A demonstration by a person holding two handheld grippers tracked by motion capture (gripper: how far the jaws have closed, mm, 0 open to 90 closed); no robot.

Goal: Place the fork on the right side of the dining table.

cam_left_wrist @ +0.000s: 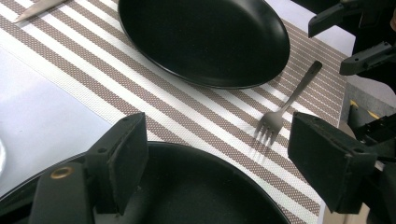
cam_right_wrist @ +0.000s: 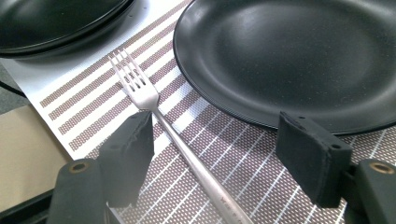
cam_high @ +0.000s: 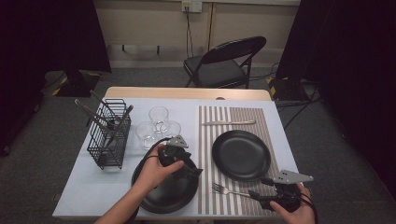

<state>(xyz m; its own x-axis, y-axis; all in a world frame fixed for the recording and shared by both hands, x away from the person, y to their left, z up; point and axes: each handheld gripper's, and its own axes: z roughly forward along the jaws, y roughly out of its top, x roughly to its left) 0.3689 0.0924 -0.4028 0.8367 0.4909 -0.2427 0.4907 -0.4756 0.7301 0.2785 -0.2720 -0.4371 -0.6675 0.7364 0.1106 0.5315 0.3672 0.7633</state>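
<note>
A silver fork [cam_high: 228, 190] lies on the striped placemat [cam_high: 233, 116], near its front edge, tines to the left. My right gripper [cam_high: 257, 196] is open just right of it. In the right gripper view the fork [cam_right_wrist: 154, 105] has its handle lying between the spread jaws of that gripper [cam_right_wrist: 217, 133], untouched. One black plate [cam_high: 241, 155] sits on the placemat behind the fork. A second black plate [cam_high: 166, 189] rests on the white table at front left, and my left gripper [cam_high: 192, 171] hovers open over its right rim. The left gripper [cam_left_wrist: 219, 140] looks across the fork [cam_left_wrist: 280, 112].
A knife [cam_high: 229, 122] lies along the placemat's far edge. Three clear glasses [cam_high: 158, 125] stand at the middle left. A black wire basket [cam_high: 109, 135] with utensils is at far left. A folding chair [cam_high: 224, 63] stands beyond the table.
</note>
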